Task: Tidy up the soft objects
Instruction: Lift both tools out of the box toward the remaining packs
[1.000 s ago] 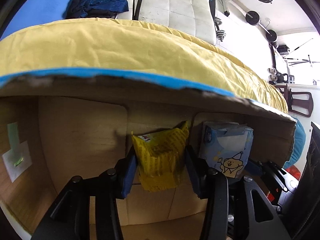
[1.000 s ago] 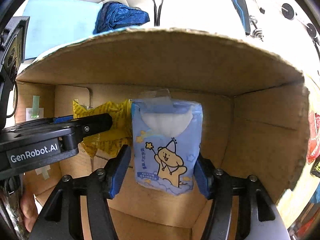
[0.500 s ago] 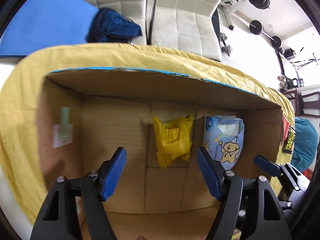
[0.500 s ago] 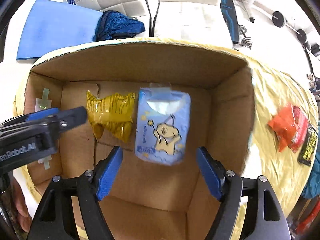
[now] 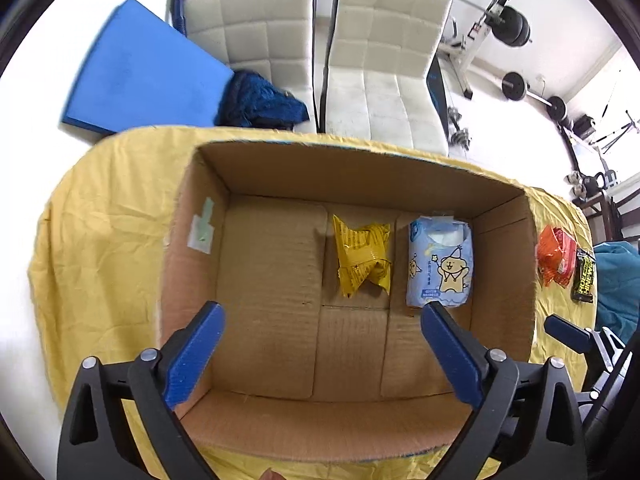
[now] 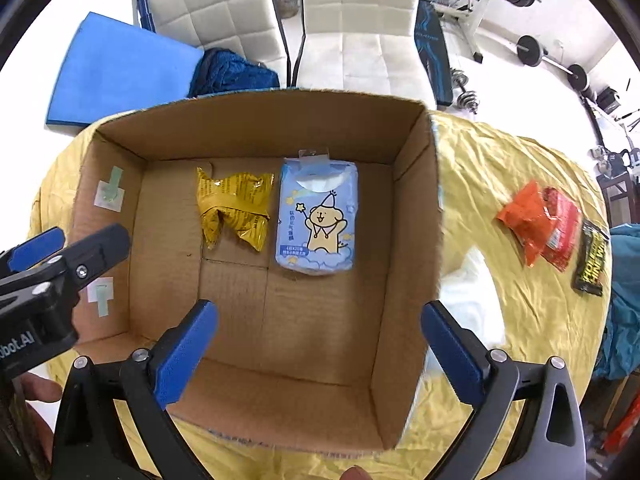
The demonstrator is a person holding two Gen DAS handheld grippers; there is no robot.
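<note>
An open cardboard box (image 5: 200,240) (image 6: 412,208) stands on a yellow cloth. On its floor lie a yellow snack packet (image 5: 362,258) (image 6: 234,206) and, right of it, a blue tissue pack with a cartoon bear (image 5: 438,266) (image 6: 318,220), side by side near the far wall. My left gripper (image 5: 320,356) is open and empty above the box's near edge. My right gripper (image 6: 320,354) is open and empty above the box's near right part. An orange-red packet (image 5: 556,256) (image 6: 540,220) and a black packet (image 5: 584,276) (image 6: 594,260) lie on the cloth right of the box.
The yellow-covered table (image 6: 512,168) drops off at its rounded edges. Two white chairs (image 5: 384,64), a blue mat (image 5: 136,76) and a dark blue cloth (image 5: 260,102) lie beyond it. A white soft item (image 6: 476,304) sits beside the box's right wall. The left gripper's body (image 6: 44,280) shows at left.
Both grippers let go of their packs, opened wide and pulled up and back out of the box. The yellow packet and the tissue pack now lie on the box floor.
</note>
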